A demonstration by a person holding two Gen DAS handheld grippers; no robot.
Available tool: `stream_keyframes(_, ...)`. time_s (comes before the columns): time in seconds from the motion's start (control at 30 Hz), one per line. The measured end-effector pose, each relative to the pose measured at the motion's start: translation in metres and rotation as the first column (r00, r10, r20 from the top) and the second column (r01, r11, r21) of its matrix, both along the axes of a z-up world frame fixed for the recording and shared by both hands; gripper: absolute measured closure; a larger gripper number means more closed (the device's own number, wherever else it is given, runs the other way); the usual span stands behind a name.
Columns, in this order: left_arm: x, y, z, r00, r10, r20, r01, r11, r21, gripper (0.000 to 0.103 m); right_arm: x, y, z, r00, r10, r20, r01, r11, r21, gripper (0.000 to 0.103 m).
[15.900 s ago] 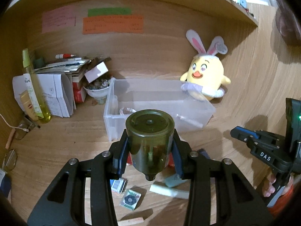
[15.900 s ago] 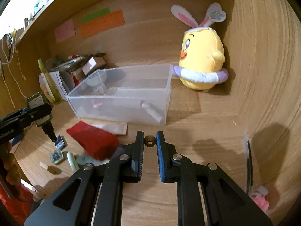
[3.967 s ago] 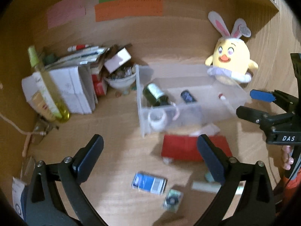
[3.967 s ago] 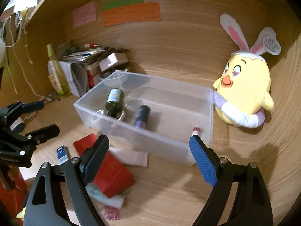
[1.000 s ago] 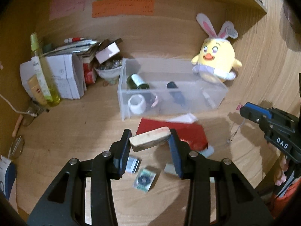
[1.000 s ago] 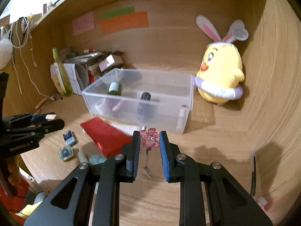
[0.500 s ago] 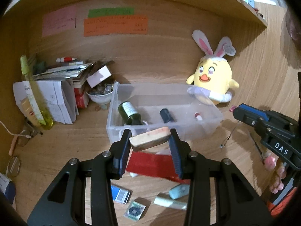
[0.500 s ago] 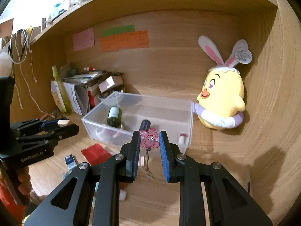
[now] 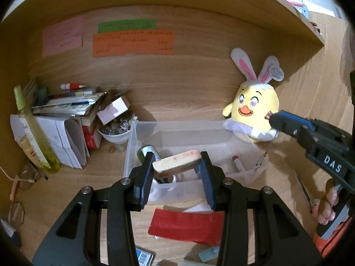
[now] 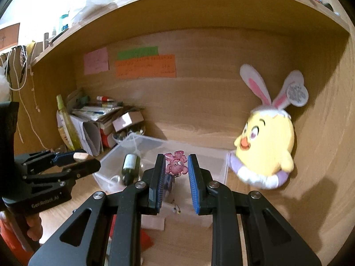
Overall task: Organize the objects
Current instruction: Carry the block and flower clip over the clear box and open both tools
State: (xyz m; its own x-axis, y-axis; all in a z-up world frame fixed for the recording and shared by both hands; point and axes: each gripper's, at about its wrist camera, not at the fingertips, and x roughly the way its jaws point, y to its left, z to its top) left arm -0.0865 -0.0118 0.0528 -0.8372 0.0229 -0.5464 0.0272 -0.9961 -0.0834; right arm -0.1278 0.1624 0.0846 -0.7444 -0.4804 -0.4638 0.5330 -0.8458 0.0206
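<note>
My left gripper is shut on a small beige block with a reddish top, held in the air over the near edge of the clear plastic bin. My right gripper is shut on a pink charm whose thin chain hangs below it. That charm hangs over the clear bin. Inside the bin lie a dark green bottle, partly hidden by the fingers, and a small red-capped tube. The right gripper also shows in the left wrist view, in front of the plush.
A yellow plush chick with bunny ears sits behind the bin's right end. Papers, boxes and a small bowl crowd the back left beside a tall yellow bottle. A red pouch and small packets lie on the desk in front.
Both grippers have risen and moved forward toward the bin with their loads still held. The bin and plush now sit closer and lower in both views.
</note>
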Motion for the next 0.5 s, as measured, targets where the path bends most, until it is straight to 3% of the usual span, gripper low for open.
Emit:
stream_keyframes(0.27,-0.023,-0.007,0.003,1.000,-0.016,0.016,0.015,0.999,0.036,0.063,-0.022,-0.005,0.015,0.999,-0.011,-0.031,0.012,1.000,0.012,0.084)
stream_keyframes(0.5,-0.050,-0.005,-0.017,0.995,-0.043,0.089,0.038,0.998,0.057,0.063,-0.036,-0.011,-0.005,1.000,-0.013,0.015,0.012,0.999,0.050,0.084)
